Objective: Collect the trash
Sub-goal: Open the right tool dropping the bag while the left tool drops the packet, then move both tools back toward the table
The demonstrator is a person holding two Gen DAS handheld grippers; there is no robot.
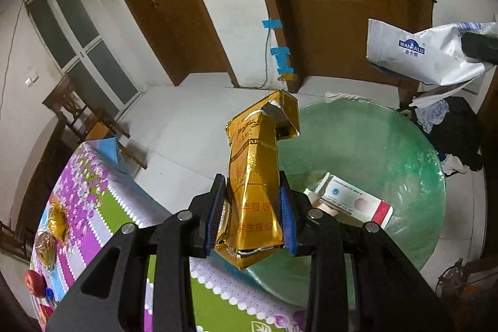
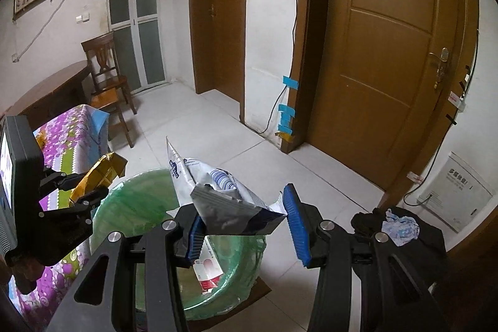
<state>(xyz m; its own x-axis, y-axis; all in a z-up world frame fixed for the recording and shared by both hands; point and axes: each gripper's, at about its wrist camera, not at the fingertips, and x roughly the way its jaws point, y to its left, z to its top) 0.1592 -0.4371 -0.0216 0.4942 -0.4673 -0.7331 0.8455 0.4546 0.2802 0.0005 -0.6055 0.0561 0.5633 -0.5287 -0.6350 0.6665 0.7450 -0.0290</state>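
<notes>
Tiled room, floral desk (image 1: 93, 207) beside green-lined bin (image 1: 404, 164). Left gripper (image 1: 252, 207) clamped on gold pack (image 1: 253, 170), over bin rim. Right gripper (image 2: 246, 221) partly spread, white wrapper (image 2: 224, 201) lodged against one pad, above bin. Both light, crushable, slippery; hold mid-body.

Two grippers: left gripper (image 1: 252, 213) and right gripper (image 2: 246, 226). One gold wrapper (image 1: 252, 176), one white wrapper (image 2: 224, 201), one green-lined bin (image 1: 389, 151) at three o'clock, one carton (image 1: 354, 201) inside, one red apple (image 1: 35, 283) at eight o'clock.

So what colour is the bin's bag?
Pale see-through green bin bag, clearest in the left wrist view.
</notes>
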